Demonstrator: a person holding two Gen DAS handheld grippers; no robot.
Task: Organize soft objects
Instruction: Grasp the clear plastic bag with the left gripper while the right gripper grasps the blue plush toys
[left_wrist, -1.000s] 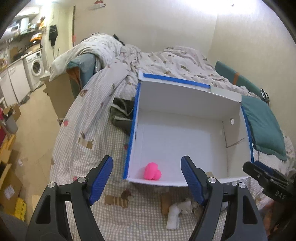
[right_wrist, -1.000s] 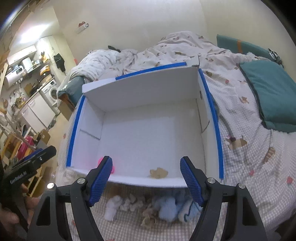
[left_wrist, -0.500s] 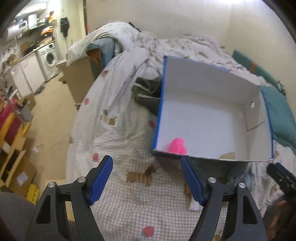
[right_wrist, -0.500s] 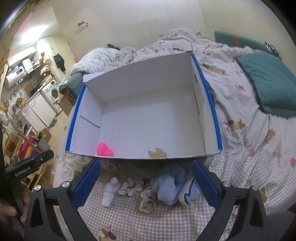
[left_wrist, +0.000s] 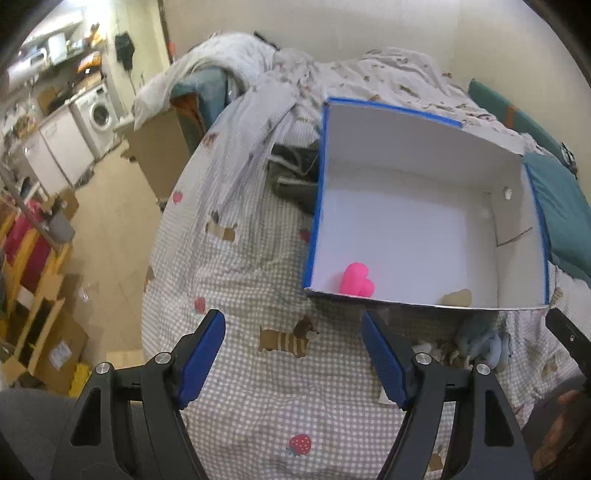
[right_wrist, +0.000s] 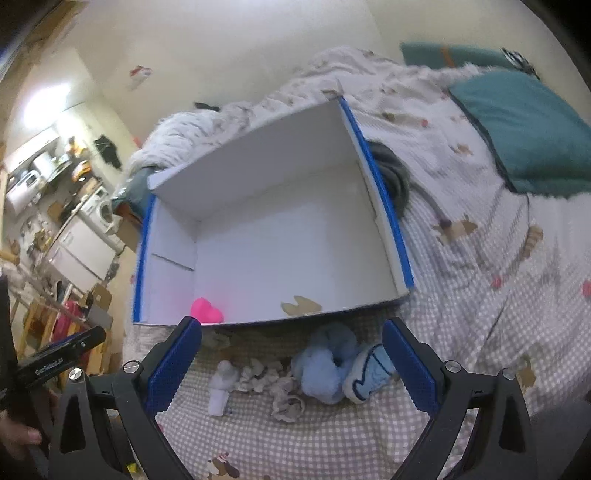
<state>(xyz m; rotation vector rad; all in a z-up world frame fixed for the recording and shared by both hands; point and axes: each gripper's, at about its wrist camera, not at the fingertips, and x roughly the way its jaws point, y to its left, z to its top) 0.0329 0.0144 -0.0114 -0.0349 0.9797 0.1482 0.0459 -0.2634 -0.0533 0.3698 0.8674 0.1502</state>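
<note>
While the left tongs (left_wrist: 293, 354) hung over the checked bed cover (left_wrist: 236, 391), they stood apart with nothing between them. In the left view the white box (left_wrist: 413, 225) with blue edges sat on the bed. A pink heart toy (left_wrist: 356, 280) lay inside it, near the front left corner, and a small tan piece (left_wrist: 458, 296) lay by the front wall. A blue fluffy toy (left_wrist: 484, 343) peeked out just in front of the box, to the right of the tongs.

In the right view the right tongs (right_wrist: 291, 363) had just been opening and stood very wide, with nothing held. Below them, on the bed cover just in front of the box, lay the blue fluffy toy (right_wrist: 325, 365), a blue and white soft toy (right_wrist: 367, 374) touching it, a white sock (right_wrist: 223, 384) and some crumpled pale bits (right_wrist: 273, 380). These soft things were not yet in the box.

The blue fluffy toy looked light and squishy, so it would bend and not break. A good place to pinch it seemed to be its fat middle, since loose fluff at the edge might slip out
</note>
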